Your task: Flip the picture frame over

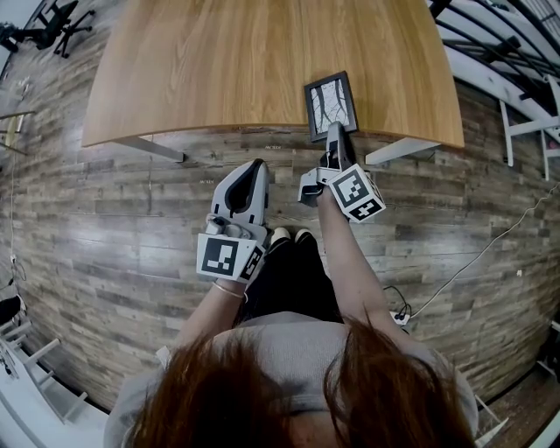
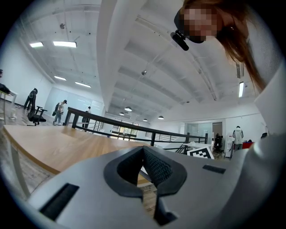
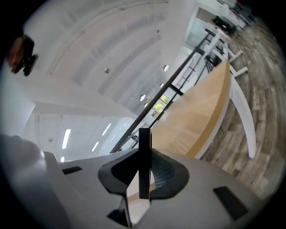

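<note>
The picture frame (image 1: 332, 107) is at the near edge of the wooden table (image 1: 245, 61), towards its right end, with its black border and its pale picture of dark branching lines facing up. Its near edge juts just past the table's lip, and there the right gripper (image 1: 335, 133) has it clamped. In the right gripper view the frame (image 3: 144, 152) stands edge-on as a dark bar between the pads, with the right gripper (image 3: 144, 172) closed narrowly on it. Whether the frame's far edge touches the tabletop cannot be told. The left gripper (image 1: 249, 175) is nearer than the table's edge and to the left, over the plank floor (image 1: 105, 219), well apart from the frame. In its own view the left gripper (image 2: 144, 150) has its jaw tips together with nothing between them. An office chair (image 1: 52, 26) stands at the far left, and a cable (image 1: 490, 249) trails across the floor on the right.
</note>
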The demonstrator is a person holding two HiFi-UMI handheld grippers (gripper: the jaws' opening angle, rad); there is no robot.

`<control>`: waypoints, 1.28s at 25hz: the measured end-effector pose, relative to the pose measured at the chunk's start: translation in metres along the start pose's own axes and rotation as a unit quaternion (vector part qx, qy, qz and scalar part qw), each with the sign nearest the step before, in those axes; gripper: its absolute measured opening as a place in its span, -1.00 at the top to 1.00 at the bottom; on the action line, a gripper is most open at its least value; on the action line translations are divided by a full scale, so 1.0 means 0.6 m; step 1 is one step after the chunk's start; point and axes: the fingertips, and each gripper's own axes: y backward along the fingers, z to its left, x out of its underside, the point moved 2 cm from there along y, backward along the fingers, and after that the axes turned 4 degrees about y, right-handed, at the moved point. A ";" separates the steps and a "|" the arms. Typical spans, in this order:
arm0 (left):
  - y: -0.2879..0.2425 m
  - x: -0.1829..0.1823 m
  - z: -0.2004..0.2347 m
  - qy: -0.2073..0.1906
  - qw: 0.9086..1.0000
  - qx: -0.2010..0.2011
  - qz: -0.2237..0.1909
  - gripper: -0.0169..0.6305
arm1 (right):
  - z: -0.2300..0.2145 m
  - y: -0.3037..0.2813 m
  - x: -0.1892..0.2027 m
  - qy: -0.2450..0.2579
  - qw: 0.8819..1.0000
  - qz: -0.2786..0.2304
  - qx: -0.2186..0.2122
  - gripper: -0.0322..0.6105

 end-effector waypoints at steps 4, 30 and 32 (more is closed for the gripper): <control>-0.004 -0.004 -0.001 -0.001 1.000 0.005 -0.002 0.93 | 0.042 0.003 -0.018 0.274 0.961 0.018 -0.017 0.64; 0.007 0.015 0.039 0.003 1.000 -0.026 0.012 0.93 | 0.062 -0.016 0.152 0.867 0.455 0.171 -0.111 0.63; 0.008 0.016 0.038 0.004 1.000 -0.026 0.012 0.93 | 0.056 -0.022 0.160 0.876 0.431 0.186 -0.107 0.63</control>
